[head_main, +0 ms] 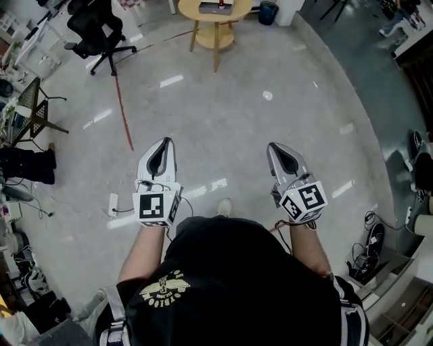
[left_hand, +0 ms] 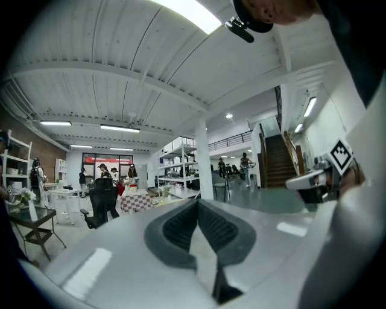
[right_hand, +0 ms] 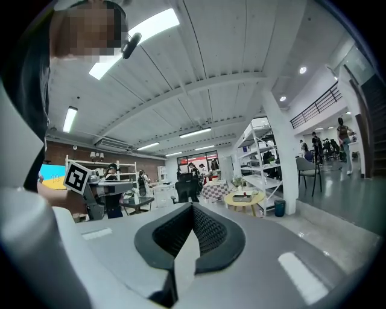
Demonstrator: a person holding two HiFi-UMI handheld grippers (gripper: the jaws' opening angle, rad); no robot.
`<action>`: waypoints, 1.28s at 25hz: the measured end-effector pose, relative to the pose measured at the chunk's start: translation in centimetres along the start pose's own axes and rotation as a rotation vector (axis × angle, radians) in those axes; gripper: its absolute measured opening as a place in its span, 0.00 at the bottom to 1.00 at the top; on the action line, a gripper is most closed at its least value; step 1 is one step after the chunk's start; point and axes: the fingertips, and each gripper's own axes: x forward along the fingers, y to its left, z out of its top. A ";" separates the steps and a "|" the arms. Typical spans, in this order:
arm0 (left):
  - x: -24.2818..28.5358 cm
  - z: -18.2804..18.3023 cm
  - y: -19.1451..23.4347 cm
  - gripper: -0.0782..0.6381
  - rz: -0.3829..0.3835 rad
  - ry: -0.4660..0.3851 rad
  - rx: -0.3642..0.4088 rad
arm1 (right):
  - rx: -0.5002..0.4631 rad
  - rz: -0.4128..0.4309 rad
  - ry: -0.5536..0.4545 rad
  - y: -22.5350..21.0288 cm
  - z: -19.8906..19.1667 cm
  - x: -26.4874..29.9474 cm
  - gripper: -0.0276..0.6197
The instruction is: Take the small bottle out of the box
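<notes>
Both claws are closed with nothing between them: left gripper and right gripper, held level above the floor. The distant round table, cut off at the top edge, carries a flat object, too small to confirm as box or bottle.

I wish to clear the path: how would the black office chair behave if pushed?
The black office chair would probably roll, not tip: its star base seems to have casters, and the floor looks smooth and shiny. Pushed off-centre, it may swivel on its single column.
</notes>
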 end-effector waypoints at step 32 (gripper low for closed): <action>0.2 -2.6 1.7 0.11 -0.026 0.075 -0.049 | 0.074 0.004 0.048 0.5 -1.3 1.5 0.05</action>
